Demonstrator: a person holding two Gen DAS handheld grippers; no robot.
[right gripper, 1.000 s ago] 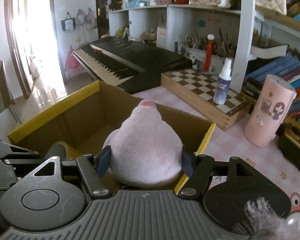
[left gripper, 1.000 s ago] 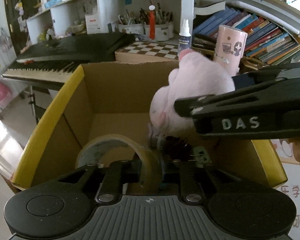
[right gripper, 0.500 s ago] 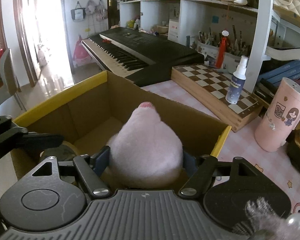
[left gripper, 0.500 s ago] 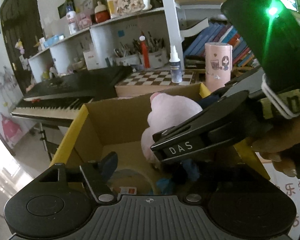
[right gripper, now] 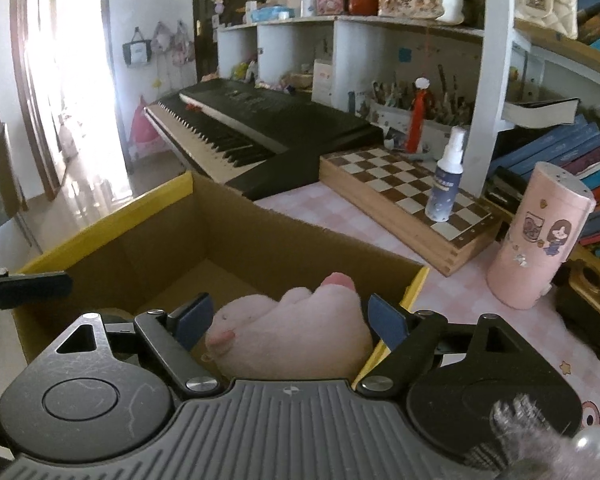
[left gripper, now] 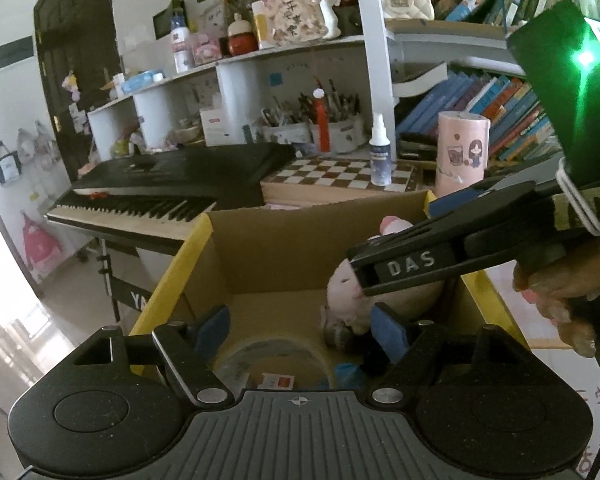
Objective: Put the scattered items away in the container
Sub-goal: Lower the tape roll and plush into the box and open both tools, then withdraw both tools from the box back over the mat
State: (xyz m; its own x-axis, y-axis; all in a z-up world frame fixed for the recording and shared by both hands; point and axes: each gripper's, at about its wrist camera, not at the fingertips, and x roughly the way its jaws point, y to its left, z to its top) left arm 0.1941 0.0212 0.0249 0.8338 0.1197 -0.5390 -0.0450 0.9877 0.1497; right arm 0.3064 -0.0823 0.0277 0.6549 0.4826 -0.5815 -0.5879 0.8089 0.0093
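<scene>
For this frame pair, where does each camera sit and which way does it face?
Left wrist: on the left gripper, looking down into the cardboard box at a tape roll; the right gripper and a hand show.
Right wrist: on the right gripper, over the box's right side, above the pink plush.
Shared: box, plush, keyboard, chessboard. Both jaws opening.

You are facing a white shelf unit point(right gripper: 340, 40) standing against the far wall, with books point(right gripper: 572, 160) leaning on the right. A black keyboard point(right gripper: 260, 120) is sitting left of a wooden chessboard point(right gripper: 404, 196) on the pink checked tabletop point(right gripper: 320, 212). Strong daylight is pouring through the doorway point(right gripper: 68, 80) at far left, glaring off the pale floor point(right gripper: 96, 204).
</scene>
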